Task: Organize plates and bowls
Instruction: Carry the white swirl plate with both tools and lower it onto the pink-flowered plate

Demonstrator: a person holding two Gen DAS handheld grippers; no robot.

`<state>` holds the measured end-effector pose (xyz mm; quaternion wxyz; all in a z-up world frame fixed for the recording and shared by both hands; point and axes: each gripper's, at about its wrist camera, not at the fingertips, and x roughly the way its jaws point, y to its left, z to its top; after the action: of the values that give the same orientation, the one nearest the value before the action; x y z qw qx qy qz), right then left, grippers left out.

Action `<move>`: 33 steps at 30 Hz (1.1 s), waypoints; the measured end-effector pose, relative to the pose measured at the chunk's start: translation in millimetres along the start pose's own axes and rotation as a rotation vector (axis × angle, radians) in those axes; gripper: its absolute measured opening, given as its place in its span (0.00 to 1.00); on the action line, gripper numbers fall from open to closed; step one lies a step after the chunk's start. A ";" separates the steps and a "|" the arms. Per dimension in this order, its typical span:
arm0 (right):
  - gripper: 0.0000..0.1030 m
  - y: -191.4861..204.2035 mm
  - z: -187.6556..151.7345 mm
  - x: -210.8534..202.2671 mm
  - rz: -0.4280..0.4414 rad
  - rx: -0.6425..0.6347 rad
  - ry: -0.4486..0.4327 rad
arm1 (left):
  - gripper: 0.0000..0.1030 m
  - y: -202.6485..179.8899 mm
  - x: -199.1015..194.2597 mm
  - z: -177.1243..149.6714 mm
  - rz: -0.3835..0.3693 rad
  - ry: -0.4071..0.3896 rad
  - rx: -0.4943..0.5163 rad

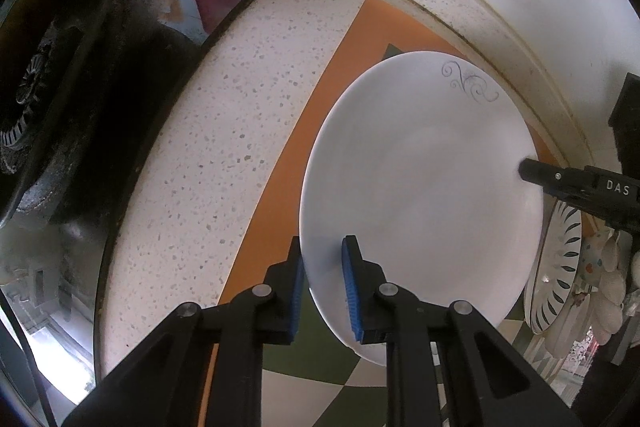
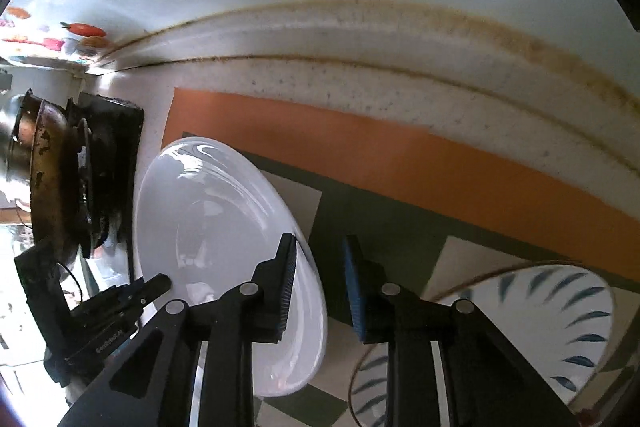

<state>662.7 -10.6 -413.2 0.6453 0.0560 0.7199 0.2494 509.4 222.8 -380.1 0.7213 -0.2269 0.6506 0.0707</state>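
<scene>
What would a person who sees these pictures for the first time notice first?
First, the large white plate, which fills the middle of the left wrist view, with the left gripper clamped on its near rim. Then the orange-edged mat under it on the speckled counter. The right gripper has one finger over the plate's other edge, and a bowl with blue leaf marks lies beside it.

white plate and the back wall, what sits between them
Only the mat's orange border and a strip of speckled countertop, clear in the right wrist view.

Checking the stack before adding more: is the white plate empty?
Empty: the white plate shows only a bare glossy face and a grey swirl near its rim.
</scene>
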 end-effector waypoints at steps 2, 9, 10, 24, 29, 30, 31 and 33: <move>0.15 3.2 -1.1 1.5 0.017 -0.009 -0.026 | 0.16 -1.1 -0.5 0.6 0.007 -0.009 0.005; 0.13 13.8 -13.3 -2.3 0.007 -0.052 -0.054 | 0.16 -0.8 -2.7 -5.2 0.010 -0.008 0.004; 0.13 14.4 -16.1 -3.7 0.011 -0.051 -0.056 | 0.16 -1.2 -3.4 -6.9 0.009 -0.008 0.006; 0.10 -2.2 -82.8 -51.5 0.073 0.010 -0.113 | 0.16 -33.0 -38.1 -37.1 0.014 -0.024 0.104; 0.10 -15.5 -122.0 -80.3 0.082 0.043 -0.151 | 0.16 -58.5 -58.4 -63.5 0.010 -0.032 0.172; 0.09 -19.6 -133.3 -87.2 0.085 0.052 -0.161 | 0.16 -62.7 -60.9 -67.5 0.009 -0.032 0.184; 0.09 -21.9 -142.7 -93.0 0.085 0.057 -0.170 | 0.16 -68.6 -64.7 -76.6 0.005 -0.034 0.200; 0.09 -29.3 -164.3 -104.6 0.084 0.075 -0.183 | 0.16 -79.1 -69.1 -92.0 0.005 -0.031 0.231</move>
<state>529.4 -125.3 -324.5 0.6948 0.1326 0.6638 0.2428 447.5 127.3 -299.0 0.7523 -0.1395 0.6438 0.0007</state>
